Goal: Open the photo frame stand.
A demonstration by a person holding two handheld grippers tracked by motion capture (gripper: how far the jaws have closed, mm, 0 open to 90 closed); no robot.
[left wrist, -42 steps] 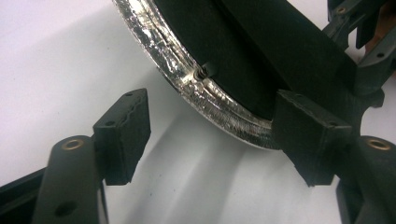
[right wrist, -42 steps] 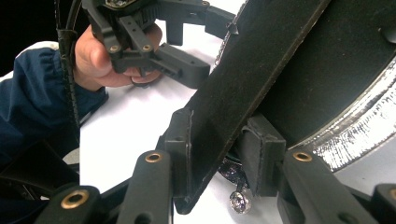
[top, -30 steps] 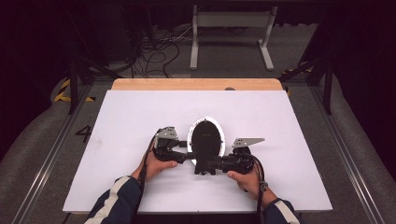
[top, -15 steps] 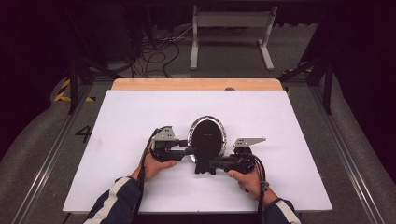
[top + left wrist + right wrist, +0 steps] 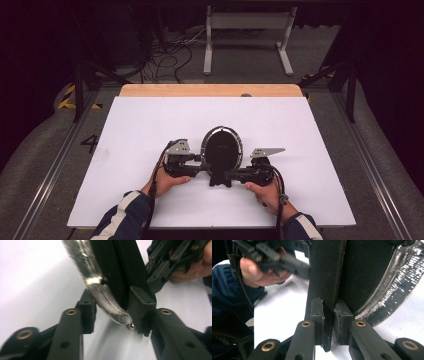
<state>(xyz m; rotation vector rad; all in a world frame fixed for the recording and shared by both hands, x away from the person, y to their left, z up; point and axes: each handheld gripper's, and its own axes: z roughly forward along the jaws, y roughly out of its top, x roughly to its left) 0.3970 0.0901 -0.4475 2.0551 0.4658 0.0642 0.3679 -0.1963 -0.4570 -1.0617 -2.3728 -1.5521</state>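
Holding the oval frame (image 5: 221,152) up in the middle of the white table (image 5: 150,125), with letting go still to do. Pinching its black stand (image 5: 325,290) with the right claw (image 5: 329,316), just squeezed tighter. Reaching around the shiny rim (image 5: 100,290) with the left claw (image 5: 113,315), just opened a little; cannot tell if gripping.

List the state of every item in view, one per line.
Mirror: upright on the table, back facing the camera.
Stand: clamped by the right gripper.
Left gripper: jaws around the mirror's rim, one pad off it.
Right gripper: shut on the stand.
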